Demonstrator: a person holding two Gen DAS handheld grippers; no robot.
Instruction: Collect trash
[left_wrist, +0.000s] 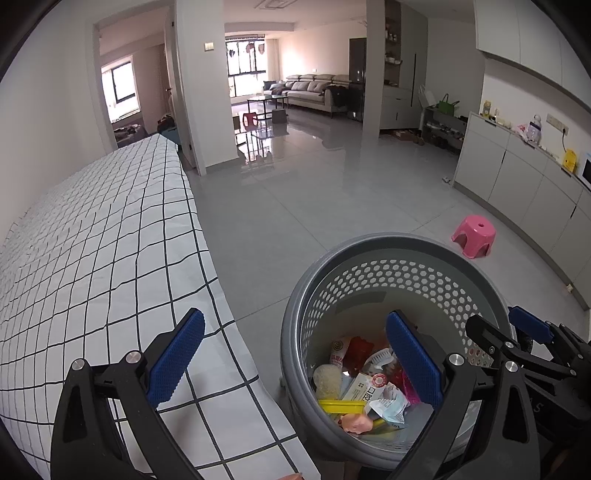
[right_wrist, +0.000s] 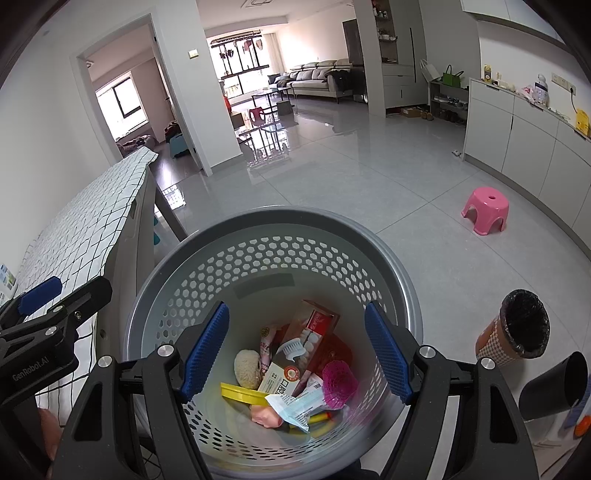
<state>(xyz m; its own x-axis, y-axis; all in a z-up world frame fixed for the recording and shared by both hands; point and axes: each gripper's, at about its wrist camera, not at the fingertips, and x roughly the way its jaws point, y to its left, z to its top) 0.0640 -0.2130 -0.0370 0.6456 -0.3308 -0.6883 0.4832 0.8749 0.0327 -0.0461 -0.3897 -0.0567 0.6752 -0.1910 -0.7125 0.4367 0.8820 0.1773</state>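
Trash basket (right_wrist: 388, 258): grey, round, perforated wall, solid rim. Standing on the grey tiled floor (left_wrist: 314, 192), just beside the long edge of the table. Filled at the bottom only.

Contents, piled on the basket floor:
- red-and-white carton (right_wrist: 314, 325), leaning against the far side of the pile
- white brush head (right_wrist: 293, 349), lying on the carton
- white box with a red round mark (right_wrist: 282, 380), centre of the pile
- beige fuzzy ball (right_wrist: 246, 367), left side of the pile
- yellow flat strip (right_wrist: 243, 395), near side, below the ball
- pink mesh net (right_wrist: 338, 384), right side of the pile
- pale blue printed wrapper (right_wrist: 295, 404), overlapping the yellow strip
- flesh-pink soft lump (right_wrist: 267, 415), nearest side

Right gripper (right_wrist: 295, 354): black frame, 2 blue ribbed pads, poised over the basket mouth, jaws spread wide, nothing between them.

Left gripper (left_wrist: 295, 362): same build, jaws spread wide and empty; one pad over the table's edge, the other over the basket opening.

Table (left_wrist: 92, 240): covered with a white cloth in black grid lines, cloth hanging over the long edge next to the basket.

Pink stool (right_wrist: 485, 208): plastic, on the floor well apart from the basket, near the grey cabinets (right_wrist: 524, 144).

Small checked bin (right_wrist: 517, 328): black liner, on the floor near the basket's right side.

Black cylinder (right_wrist: 554, 387): just beside the checked bin; kind not discernible.

Grey sofa (left_wrist: 314, 88): far end of the room.
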